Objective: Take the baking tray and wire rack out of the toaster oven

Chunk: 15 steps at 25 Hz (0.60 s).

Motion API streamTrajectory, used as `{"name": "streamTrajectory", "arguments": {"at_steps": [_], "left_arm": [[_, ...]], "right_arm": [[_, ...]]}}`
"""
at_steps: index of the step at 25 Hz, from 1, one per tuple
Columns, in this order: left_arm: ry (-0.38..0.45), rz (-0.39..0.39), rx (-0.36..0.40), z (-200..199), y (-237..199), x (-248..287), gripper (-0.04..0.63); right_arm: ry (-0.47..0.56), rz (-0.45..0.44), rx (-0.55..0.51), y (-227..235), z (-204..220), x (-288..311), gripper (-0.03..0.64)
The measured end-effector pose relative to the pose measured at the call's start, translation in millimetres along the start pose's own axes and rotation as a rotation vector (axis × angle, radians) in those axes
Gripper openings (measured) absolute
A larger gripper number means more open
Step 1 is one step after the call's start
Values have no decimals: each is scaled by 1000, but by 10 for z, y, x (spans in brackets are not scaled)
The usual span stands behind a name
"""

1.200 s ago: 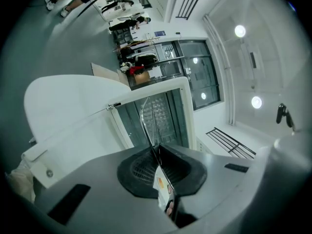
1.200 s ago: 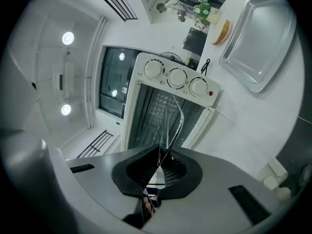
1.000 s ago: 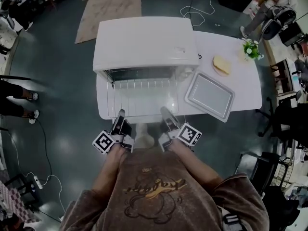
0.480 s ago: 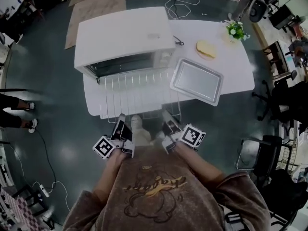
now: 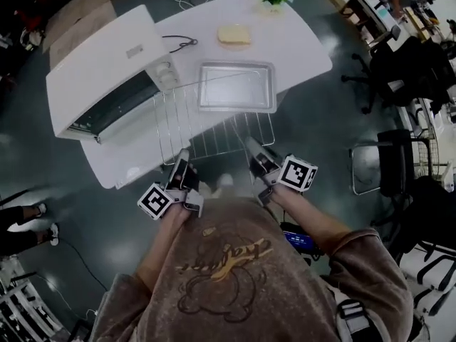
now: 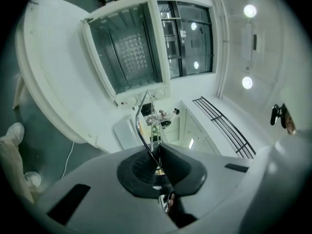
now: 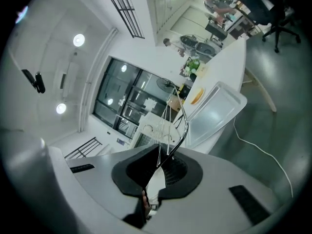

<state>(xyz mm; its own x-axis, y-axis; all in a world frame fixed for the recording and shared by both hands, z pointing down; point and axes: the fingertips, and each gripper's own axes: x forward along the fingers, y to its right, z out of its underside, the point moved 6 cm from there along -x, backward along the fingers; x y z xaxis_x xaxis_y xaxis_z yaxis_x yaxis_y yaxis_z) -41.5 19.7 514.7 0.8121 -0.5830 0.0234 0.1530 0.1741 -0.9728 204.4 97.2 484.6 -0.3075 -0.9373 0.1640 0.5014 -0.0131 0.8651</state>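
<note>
- Head view: the left gripper [image 5: 182,168] and the right gripper [image 5: 254,152] both point away from the person. Each one pinches the near edge of the rack [image 5: 206,123], one near each end.
- The rack sticks out ahead of both grippers. Its long side runs across, from one gripper to the other, so both hands are just as near to it.
- The rack is out of the oven [image 5: 107,59], which sits ahead and off to the left of the left gripper.
- The tray [image 5: 236,85] is out too. It lies flat on the table [image 5: 299,41], straight ahead of the right gripper. The rack's far edge crosses over it in this view – I cannot tell if they touch.
- Left gripper view: the left gripper [image 6: 158,152] is pressed tight on a thin wire of the rack [image 6: 145,126]. The wire rises right out from between the jaws. The oven [image 6: 126,43] fills the space ahead.
- Right gripper view: the right gripper [image 7: 161,167] is pressed tight on a rack [image 7: 181,126] wire too. The tray [image 7: 219,111] lies ahead and to its right.
- My guess – the next move is to set the rack down. The tray takes up the spot ahead of the right gripper, so both hands must move as one to bare table.
</note>
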Motion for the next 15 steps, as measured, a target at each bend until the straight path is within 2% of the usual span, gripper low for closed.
{"name": "streamTrajectory", "arguments": {"at_steps": [4, 7, 10, 15], "left_arm": [[-74, 32, 8, 252, 133, 402, 3], [-125, 1, 24, 362, 161, 624, 3], [-159, -14, 25, 358, 126, 789, 3], [-198, -41, 10, 268, -55, 1021, 3]], "right_arm": [[55, 42, 14, 180, -279, -290, 8], [90, 80, 38, 296, -436, -430, 8], [112, 63, 30, 351, -539, -393, 8], [104, 118, 43, 592, -607, -237, 9]]}}
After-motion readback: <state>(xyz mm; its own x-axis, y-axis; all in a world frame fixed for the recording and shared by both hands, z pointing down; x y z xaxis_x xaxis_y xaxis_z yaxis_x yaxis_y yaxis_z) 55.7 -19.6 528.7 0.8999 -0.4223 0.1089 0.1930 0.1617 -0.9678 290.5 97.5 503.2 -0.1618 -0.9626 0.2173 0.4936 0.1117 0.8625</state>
